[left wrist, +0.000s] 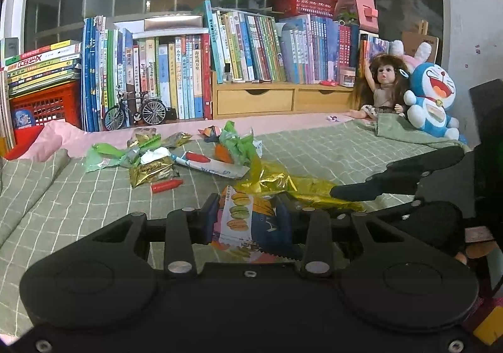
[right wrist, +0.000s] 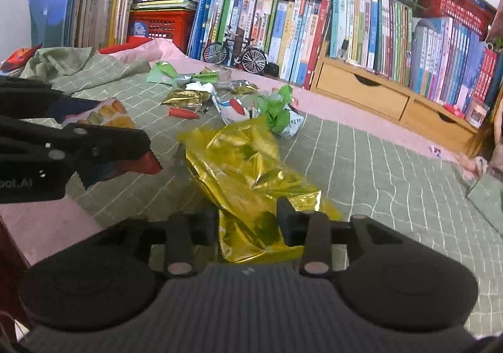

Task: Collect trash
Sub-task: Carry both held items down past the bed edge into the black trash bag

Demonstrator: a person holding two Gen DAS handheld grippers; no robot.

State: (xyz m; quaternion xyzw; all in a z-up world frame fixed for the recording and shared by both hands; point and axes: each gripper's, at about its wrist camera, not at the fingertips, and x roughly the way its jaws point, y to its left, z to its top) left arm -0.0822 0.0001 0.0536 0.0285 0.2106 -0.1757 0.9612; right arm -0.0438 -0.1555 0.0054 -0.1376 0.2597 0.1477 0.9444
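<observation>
Holding a macaron wrapper (left wrist: 240,221) in the left gripper (left wrist: 248,214), jaws narrow, both pads pressed on its sides, its serrated end hanging back toward the camera. Holding also, as it seems, a yellow foil bag (right wrist: 242,164) in the right gripper (right wrist: 248,222): narrow too, with the near end of the foil filling the gap between the fingers, and the rest spread forward from the tips over the green checked cloth (right wrist: 377,164). Hard to say how firm this second grip is, because of the crumpled foil.

Judged as the picking-up step, with one piece in each tool and nothing lifted clear yet. Just right of the left tips, in its own view, the yellow foil and the dark fingers of the other tool; so, both tools close together.

Further ahead of both tools, well beyond the tips, still to collect: a red sausage-shaped piece (left wrist: 166,185), a gold wrapper (left wrist: 151,172), a white wrapper with red print (left wrist: 213,165) and several green wrappers (left wrist: 235,142). No bin or bag for the trash seen in either view.

For the next move: probably raise the foil slowly, checking that the grip does not slip off the smooth film. Keep the two tools from knocking together while lifting. Then find a place to drop both pieces before reaching forward for the far pile.
</observation>
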